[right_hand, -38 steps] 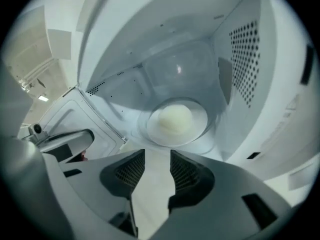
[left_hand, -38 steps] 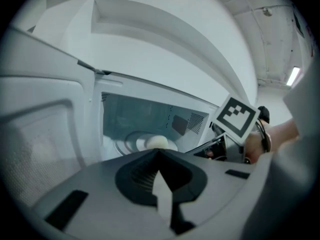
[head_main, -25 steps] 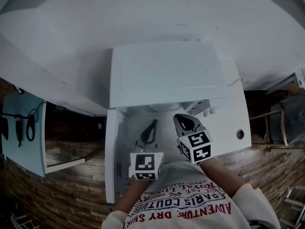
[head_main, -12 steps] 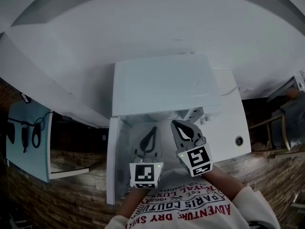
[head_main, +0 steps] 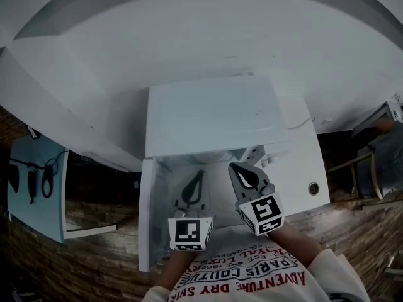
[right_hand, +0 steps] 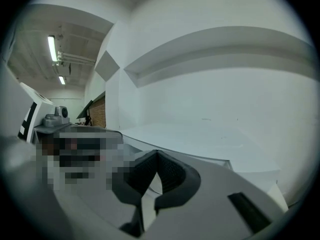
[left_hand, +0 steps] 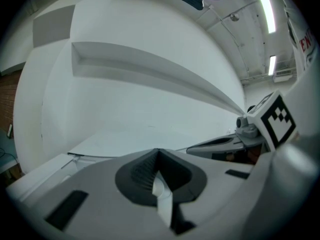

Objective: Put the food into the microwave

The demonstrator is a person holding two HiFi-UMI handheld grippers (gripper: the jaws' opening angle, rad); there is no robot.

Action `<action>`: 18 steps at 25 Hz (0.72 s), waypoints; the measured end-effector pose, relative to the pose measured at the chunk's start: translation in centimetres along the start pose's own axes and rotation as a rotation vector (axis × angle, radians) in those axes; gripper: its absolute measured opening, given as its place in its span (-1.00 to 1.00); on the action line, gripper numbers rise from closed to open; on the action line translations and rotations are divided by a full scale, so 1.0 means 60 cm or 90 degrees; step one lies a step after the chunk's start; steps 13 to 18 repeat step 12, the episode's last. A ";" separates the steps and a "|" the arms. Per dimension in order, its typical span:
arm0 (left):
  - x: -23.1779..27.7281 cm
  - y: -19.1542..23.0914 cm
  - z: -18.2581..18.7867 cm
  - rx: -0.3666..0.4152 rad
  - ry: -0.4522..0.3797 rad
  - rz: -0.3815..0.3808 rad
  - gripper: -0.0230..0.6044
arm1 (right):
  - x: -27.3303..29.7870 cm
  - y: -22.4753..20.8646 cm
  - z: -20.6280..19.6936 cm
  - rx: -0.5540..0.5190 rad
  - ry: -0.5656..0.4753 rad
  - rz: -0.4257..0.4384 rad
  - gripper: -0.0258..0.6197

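The left gripper (head_main: 199, 176) and right gripper (head_main: 236, 168) both have their fingers pressed together on nothing, near the front of the white microwave (head_main: 214, 115), and no food shows, so how it handles I cannot tell.

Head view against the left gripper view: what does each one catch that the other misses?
Only the head view shows the whole microwave from above, the shirt, the brickwork and a blue board. Only the left gripper view shows ceiling lights. Both show the left gripper and the right gripper, each shut, and white wall.
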State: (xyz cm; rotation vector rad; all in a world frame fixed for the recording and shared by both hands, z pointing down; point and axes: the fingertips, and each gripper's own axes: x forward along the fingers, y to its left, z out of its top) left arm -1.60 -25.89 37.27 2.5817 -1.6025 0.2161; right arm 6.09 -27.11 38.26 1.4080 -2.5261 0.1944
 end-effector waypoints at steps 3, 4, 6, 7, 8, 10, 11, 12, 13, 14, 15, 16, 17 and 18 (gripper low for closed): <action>0.002 0.002 0.001 0.001 0.000 0.000 -0.92 | -0.001 -0.002 -0.002 0.004 0.000 -0.002 -0.89; 0.002 0.003 -0.001 0.000 0.002 0.000 -0.92 | 0.000 -0.001 -0.003 0.006 0.000 -0.002 -0.89; 0.002 0.004 -0.004 0.000 0.005 0.001 -0.92 | 0.000 0.000 -0.006 0.006 0.003 -0.001 -0.89; 0.002 0.004 -0.005 -0.001 0.005 0.001 -0.92 | 0.000 0.000 -0.007 0.005 0.004 0.000 -0.89; 0.003 0.004 -0.006 -0.003 0.006 0.002 -0.92 | 0.000 0.000 -0.007 0.003 0.006 0.000 -0.89; 0.004 0.003 -0.006 -0.007 0.004 0.002 -0.92 | -0.001 0.000 -0.007 0.000 0.007 0.001 -0.89; 0.004 0.003 -0.006 -0.008 0.004 0.001 -0.92 | -0.002 0.000 -0.006 -0.001 0.007 0.001 -0.89; 0.005 0.003 -0.006 -0.009 0.003 0.001 -0.92 | -0.002 -0.001 -0.005 -0.002 0.007 0.000 -0.89; 0.005 0.003 -0.006 -0.009 0.003 0.001 -0.92 | -0.002 -0.001 -0.005 -0.002 0.007 0.000 -0.89; 0.005 0.003 -0.006 -0.009 0.003 0.001 -0.92 | -0.002 -0.001 -0.005 -0.002 0.007 0.000 -0.89; 0.005 0.003 -0.006 -0.009 0.003 0.001 -0.92 | -0.002 -0.001 -0.005 -0.002 0.007 0.000 -0.89; 0.005 0.003 -0.006 -0.009 0.003 0.001 -0.92 | -0.002 -0.001 -0.005 -0.002 0.007 0.000 -0.89; 0.005 0.003 -0.006 -0.009 0.003 0.001 -0.92 | -0.002 -0.001 -0.005 -0.002 0.007 0.000 -0.89; 0.005 0.003 -0.006 -0.009 0.003 0.001 -0.92 | -0.002 -0.001 -0.005 -0.002 0.007 0.000 -0.89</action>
